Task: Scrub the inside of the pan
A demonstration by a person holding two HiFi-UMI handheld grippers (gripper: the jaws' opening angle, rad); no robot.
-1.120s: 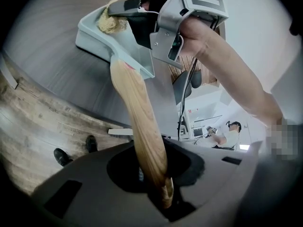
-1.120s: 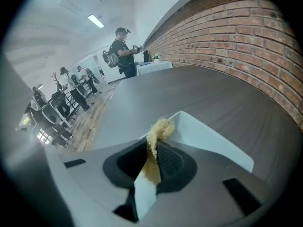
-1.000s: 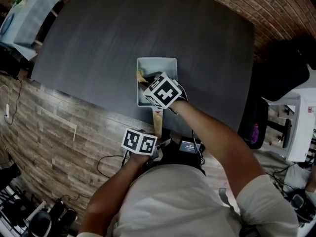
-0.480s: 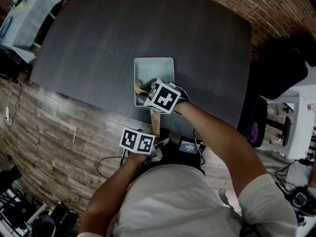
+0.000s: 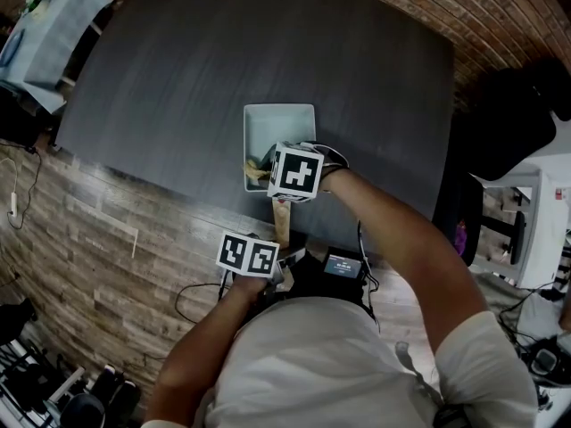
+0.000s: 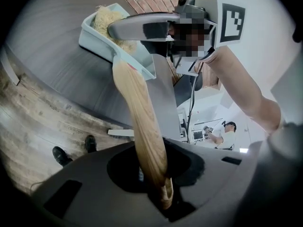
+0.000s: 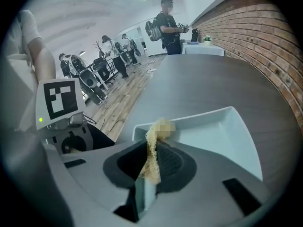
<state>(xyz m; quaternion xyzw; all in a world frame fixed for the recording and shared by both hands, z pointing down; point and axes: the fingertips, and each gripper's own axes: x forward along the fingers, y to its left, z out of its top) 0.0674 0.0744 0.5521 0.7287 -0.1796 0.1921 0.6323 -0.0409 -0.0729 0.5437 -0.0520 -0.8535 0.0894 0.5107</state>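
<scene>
Inside pale rectangular pan point(image 5: 278, 125), fibrous scrubber point(image 7: 152, 141) tight in right gripper point(image 7: 150, 167); wooden handle point(image 6: 137, 103) tight in left gripper point(image 6: 158, 178)

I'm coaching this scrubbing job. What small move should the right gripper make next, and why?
Probably sweep the straw-coloured fibre scrubber across the pale blue rectangular pan toward its far end. The right gripper has its jaws pinched on the scrubber at the pan's near corner, most of the floor beyond lies bare, and the left gripper clamps the wooden handle, steadying the pan.
</scene>
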